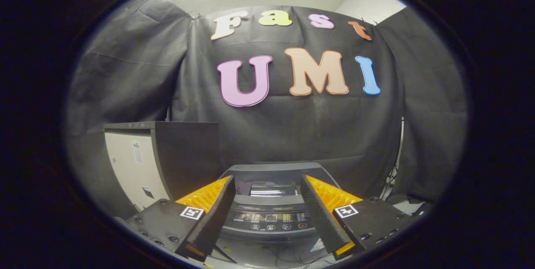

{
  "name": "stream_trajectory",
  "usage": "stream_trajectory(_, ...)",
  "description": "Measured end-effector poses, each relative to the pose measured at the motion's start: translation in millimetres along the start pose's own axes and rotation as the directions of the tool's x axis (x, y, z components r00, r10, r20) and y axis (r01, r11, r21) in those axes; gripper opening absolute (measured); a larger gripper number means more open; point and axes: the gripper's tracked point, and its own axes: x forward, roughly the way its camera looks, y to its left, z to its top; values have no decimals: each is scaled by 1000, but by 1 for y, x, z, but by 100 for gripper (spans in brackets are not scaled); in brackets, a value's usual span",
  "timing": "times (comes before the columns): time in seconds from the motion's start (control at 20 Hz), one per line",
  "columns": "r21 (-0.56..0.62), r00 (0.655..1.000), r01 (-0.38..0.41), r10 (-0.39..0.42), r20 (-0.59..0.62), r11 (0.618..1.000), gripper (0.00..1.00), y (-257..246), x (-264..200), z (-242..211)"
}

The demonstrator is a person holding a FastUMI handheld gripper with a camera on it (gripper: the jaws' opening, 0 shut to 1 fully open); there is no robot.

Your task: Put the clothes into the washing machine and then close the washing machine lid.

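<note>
Tongs (267,189) gape wide, holding nothing, aimed at the washer (269,214) just ahead between the fingers. No clothes in sight; risk is fingers striking its panel (269,219).

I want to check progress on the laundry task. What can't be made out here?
- Washing machine tub: hidden; the gripper view looks across the top, so clothes inside cannot be told.
- Control panel markings: too small.
- Gripper: fingers spread, nothing between them.
- Cabinet base: cut off by a finger.
</note>
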Motion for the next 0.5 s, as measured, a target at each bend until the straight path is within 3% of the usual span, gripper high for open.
stream_trajectory(0.5, 9, 999, -40, 40, -18, 999, 97, 20, 0, -7)
